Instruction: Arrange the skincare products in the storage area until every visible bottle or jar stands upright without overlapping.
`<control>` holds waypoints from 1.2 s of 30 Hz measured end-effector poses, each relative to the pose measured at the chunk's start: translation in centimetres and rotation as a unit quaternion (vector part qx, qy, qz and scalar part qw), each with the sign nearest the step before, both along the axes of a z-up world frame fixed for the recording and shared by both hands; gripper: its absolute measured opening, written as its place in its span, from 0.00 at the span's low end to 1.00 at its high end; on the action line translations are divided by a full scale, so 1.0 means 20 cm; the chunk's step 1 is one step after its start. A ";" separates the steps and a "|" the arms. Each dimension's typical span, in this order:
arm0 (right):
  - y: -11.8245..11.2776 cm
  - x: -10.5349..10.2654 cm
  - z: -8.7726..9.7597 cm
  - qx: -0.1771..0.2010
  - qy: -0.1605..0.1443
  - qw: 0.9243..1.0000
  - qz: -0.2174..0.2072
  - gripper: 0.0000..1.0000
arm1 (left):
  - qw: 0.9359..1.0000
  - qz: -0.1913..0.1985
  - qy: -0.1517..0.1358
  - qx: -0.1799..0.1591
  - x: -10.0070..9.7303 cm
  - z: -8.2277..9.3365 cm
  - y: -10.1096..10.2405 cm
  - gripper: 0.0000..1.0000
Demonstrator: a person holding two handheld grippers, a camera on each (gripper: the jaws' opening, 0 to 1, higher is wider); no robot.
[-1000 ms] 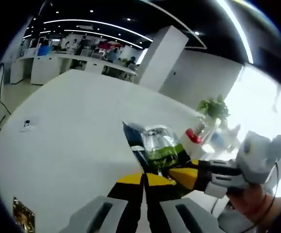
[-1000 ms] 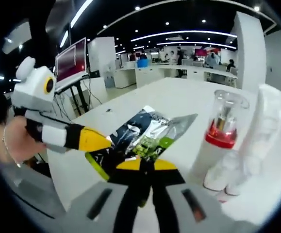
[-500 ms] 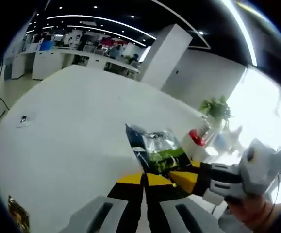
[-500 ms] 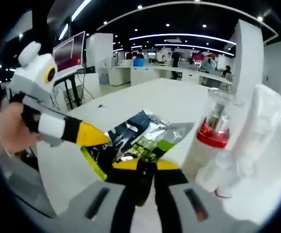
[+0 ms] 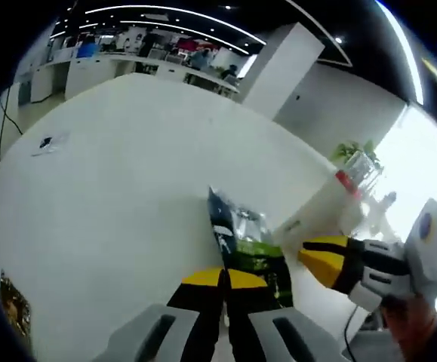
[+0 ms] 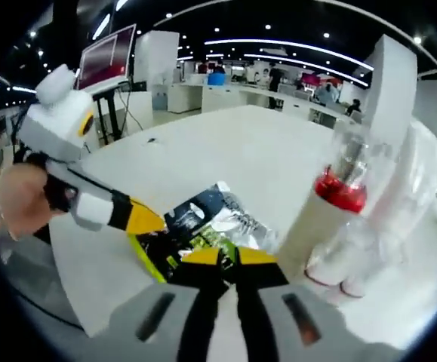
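Note:
A black, silver and green sachet sits just over the white table, pinched at its near end by my left gripper. My right gripper comes in from the right, its yellow tip at the sachet's right edge. In the right gripper view the sachet lies straight above my right gripper, whose jaws are shut on its near edge. There the left gripper meets the sachet's left side. A white bottle with a red collar and clear cap stands upright just right of the sachet.
A tall white tube stands behind the red-collared bottle. A potted plant is at the table's far right. A gold-patterned item lies near the left edge, a small card farther off. A hand holds the left gripper.
Both grippers have come down toward the tabletop with the sachet, which now lies flatter and lower. The bottles have stayed in place.

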State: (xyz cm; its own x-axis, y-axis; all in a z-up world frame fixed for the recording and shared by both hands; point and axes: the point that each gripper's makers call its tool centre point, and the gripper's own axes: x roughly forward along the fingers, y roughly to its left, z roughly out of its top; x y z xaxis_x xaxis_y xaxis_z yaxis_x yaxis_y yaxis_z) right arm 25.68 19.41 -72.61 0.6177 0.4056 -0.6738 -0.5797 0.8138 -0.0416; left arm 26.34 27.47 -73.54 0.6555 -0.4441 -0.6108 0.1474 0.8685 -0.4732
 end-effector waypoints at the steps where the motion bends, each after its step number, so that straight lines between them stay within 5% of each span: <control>1: 0.01 -0.05 -0.07 0.000 0.048 0.999 0.003 0.02 | 1.000 0.005 0.000 -0.002 0.00 0.00 0.00 0.01; 4: 0.03 -0.14 -0.17 0.004 0.118 0.993 0.012 0.02 | 1.000 0.011 0.004 -0.006 0.00 0.00 0.00 0.01; 9: -0.03 -0.09 -0.17 -0.053 0.067 0.996 0.019 0.02 | 1.000 0.000 0.002 -0.006 0.00 -0.02 -0.03 0.01; 20: -0.05 -0.09 -0.18 -0.046 0.073 0.996 -0.005 0.02 | 0.997 -0.059 -0.011 0.055 0.00 -0.09 -0.05 0.02; 29: -0.05 -0.09 -0.18 -0.037 0.073 0.997 -0.014 0.02 | 0.977 -0.082 -0.068 0.186 0.03 -0.06 0.05 0.06; 31: -0.05 -0.09 -0.18 -0.039 0.072 0.997 -0.014 0.02 | 0.974 -0.081 -0.084 0.195 0.04 -0.02 0.06 0.06; 34: -0.05 -0.09 -0.18 -0.043 0.070 0.996 -0.014 0.02 | 0.974 -0.111 -0.107 0.163 0.03 0.04 -0.01 0.01; 36: -0.05 -0.09 -0.18 -0.044 0.070 0.996 -0.015 0.02 | 0.974 -0.143 -0.098 0.145 -0.01 0.03 -0.08 0.01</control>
